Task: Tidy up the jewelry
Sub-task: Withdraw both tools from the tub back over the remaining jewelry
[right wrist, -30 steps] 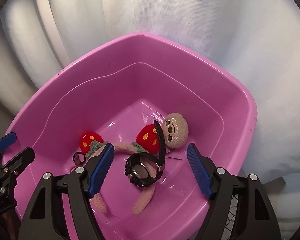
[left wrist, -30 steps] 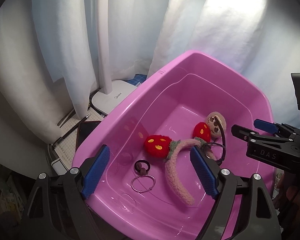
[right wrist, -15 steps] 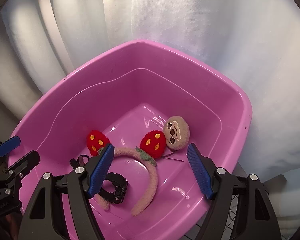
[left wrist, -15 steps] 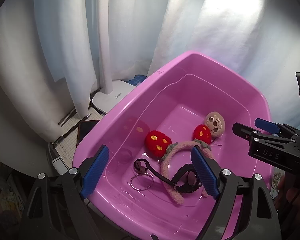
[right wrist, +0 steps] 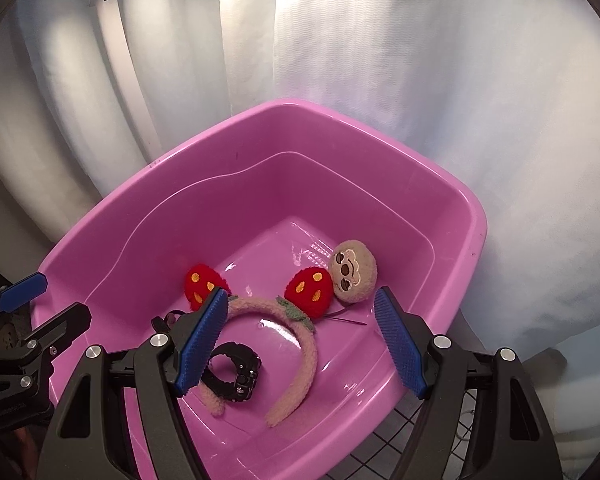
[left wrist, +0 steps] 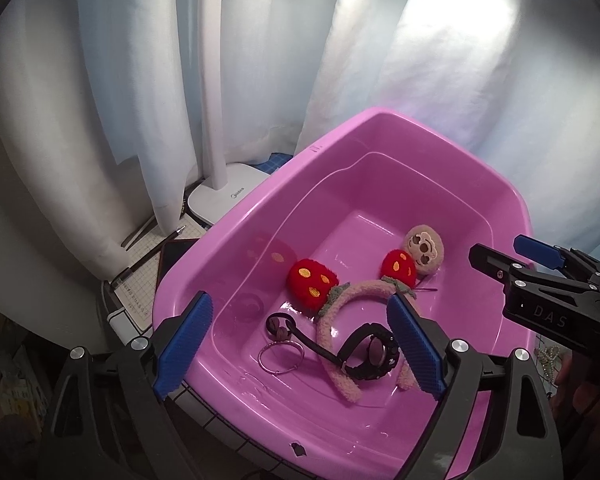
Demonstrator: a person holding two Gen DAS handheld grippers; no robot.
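A pink tub (left wrist: 220,236) (right wrist: 220,128) holds the jewelry. In it lie a fuzzy pink headband (left wrist: 360,290) (right wrist: 260,306) with two red strawberries, a tan sloth clip (left wrist: 424,246) (right wrist: 352,272), a black watch (left wrist: 370,354) (right wrist: 246,380) resting on the headband's end, a silver bangle (left wrist: 260,360) and a dark hair tie (left wrist: 280,326). My left gripper (left wrist: 300,346) hovers over the tub's near edge, its jaws opening with nothing between them. My right gripper (right wrist: 300,340) hangs open above the tub, empty; in the left wrist view it (left wrist: 540,280) shows at the right.
White curtains hang behind the tub. A white lamp base (left wrist: 228,196) with its pole stands left of it, beside a phone (left wrist: 176,252), a pen (left wrist: 156,248) and a gridded mat (left wrist: 136,284). The tub rests on a wire-grid surface (right wrist: 400,440).
The black watch stood upright between my right gripper's fingers; it now lies flat in the tub on the headband. Both grippers have drawn back a little from the tub.
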